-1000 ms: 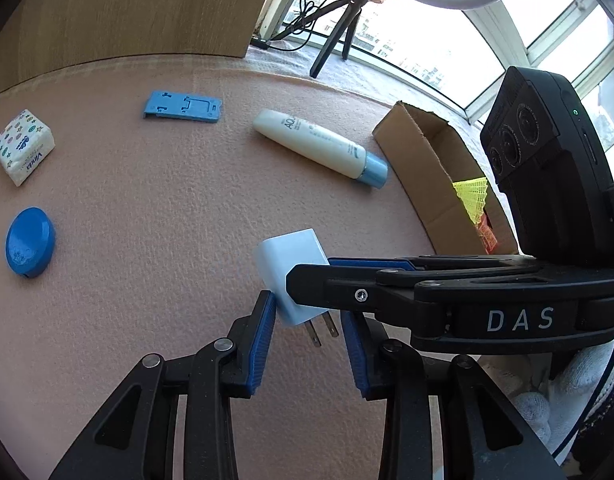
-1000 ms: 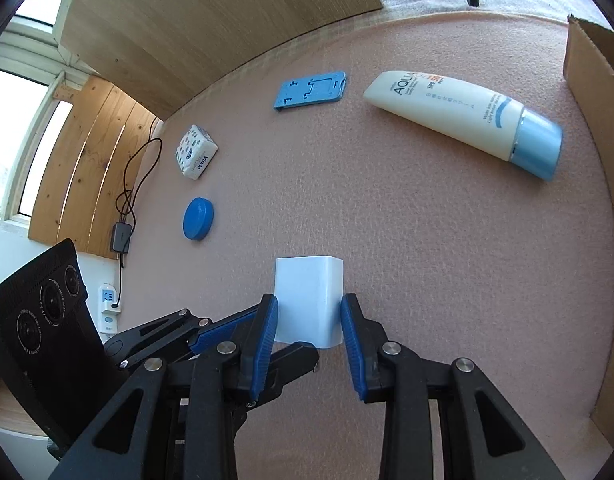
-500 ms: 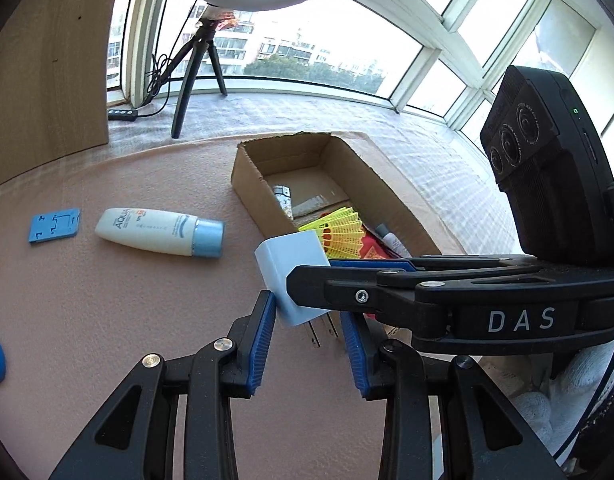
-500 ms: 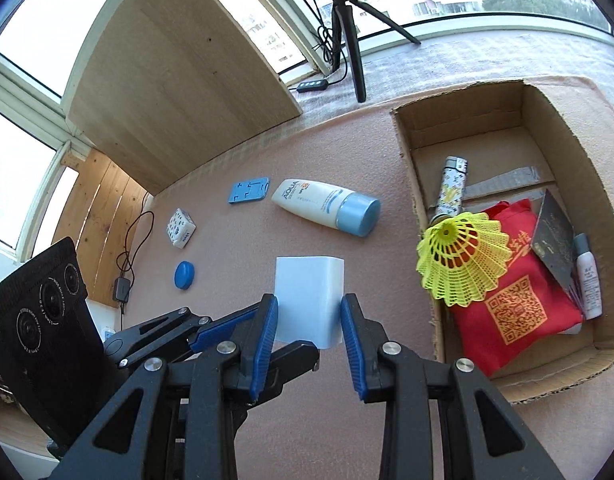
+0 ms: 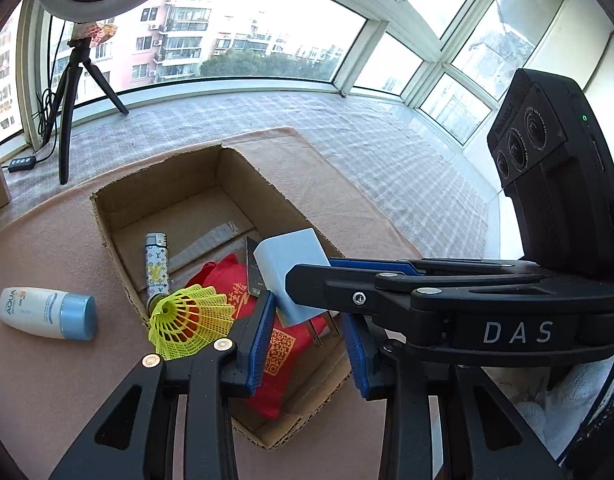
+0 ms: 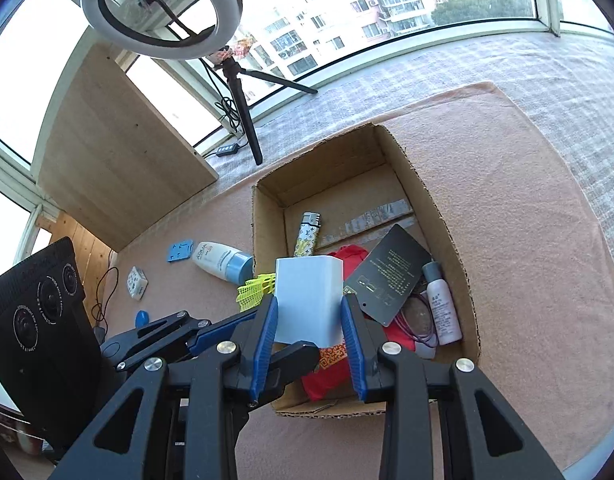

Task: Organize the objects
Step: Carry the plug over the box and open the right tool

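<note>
A white charger plug (image 6: 309,300) sits between the blue pads of my right gripper (image 6: 307,320), which is shut on it. It hangs over the open cardboard box (image 6: 447,232). In the left wrist view the charger (image 5: 291,276) points its prongs down between the fingers of my left gripper (image 5: 307,344), which is open and not touching it. The box (image 5: 119,236) holds a yellow shuttlecock (image 5: 191,320), a lighter (image 5: 157,268), a red bag (image 5: 227,280), a black card (image 6: 391,276) and a small bottle (image 6: 441,304).
On the pink mat left of the box lie a white tube with a blue cap (image 6: 223,260), a blue stand (image 6: 180,251), a tissue pack (image 6: 137,288) and a blue lid (image 6: 142,317). A ring light on a tripod (image 6: 243,112) and a wooden board (image 6: 115,168) stand behind.
Both grippers have swung right from over the mat to above the box, the charger staying in the right gripper. The tube and blue items have slid off to the left.
</note>
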